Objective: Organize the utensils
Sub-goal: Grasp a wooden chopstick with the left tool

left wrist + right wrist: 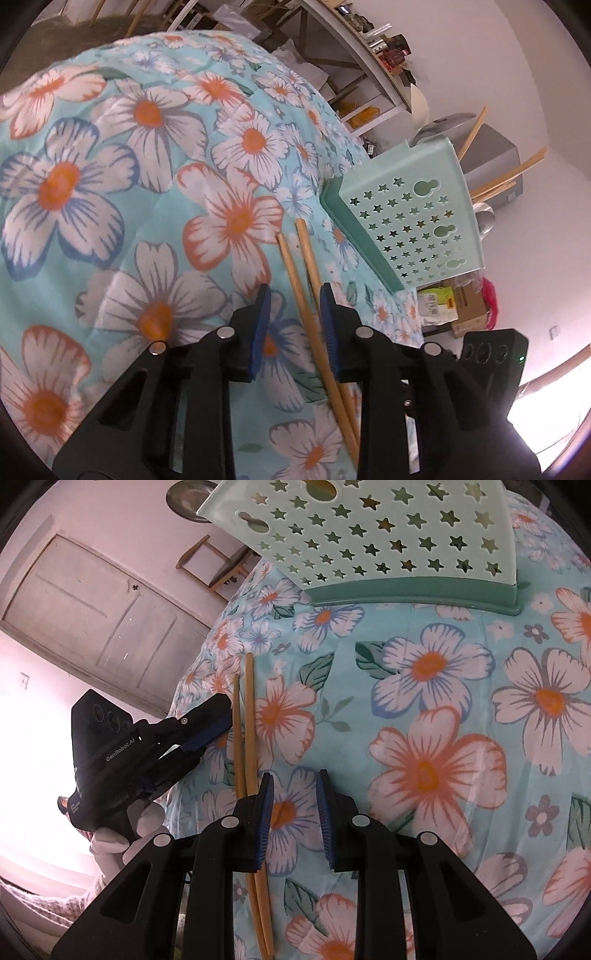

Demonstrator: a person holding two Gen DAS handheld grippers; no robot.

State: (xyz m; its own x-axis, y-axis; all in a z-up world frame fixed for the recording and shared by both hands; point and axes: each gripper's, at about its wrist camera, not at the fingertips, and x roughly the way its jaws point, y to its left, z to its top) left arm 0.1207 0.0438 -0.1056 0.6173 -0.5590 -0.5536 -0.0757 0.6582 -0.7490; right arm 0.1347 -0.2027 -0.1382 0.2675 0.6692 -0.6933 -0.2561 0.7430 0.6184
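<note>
Pair of wooden chopsticks (pixel 314 295) on floral tablecloth (pixel 110 184), lying between parted, unclenched left gripper (pixel 295 314) jaws beside the right pad, long axis near-to-far, far tips toward star-punched green utensil rack (pixel 413 229), right gripper (pixel 293 805) unclenched over bare cloth, chopsticks just left of it, "GenRobot.AI" on left gripper housing.

The flowered cloth (pixel 424 701) lies bare across the middle and right, giving a gripper wide room to pass. At the far edge the star-holed basket (pixel 369 535) blocks the way. On the left, two chopsticks (pixel 251 720) lie near to far, with the left gripper (pixel 218 720) just beside them.
</note>
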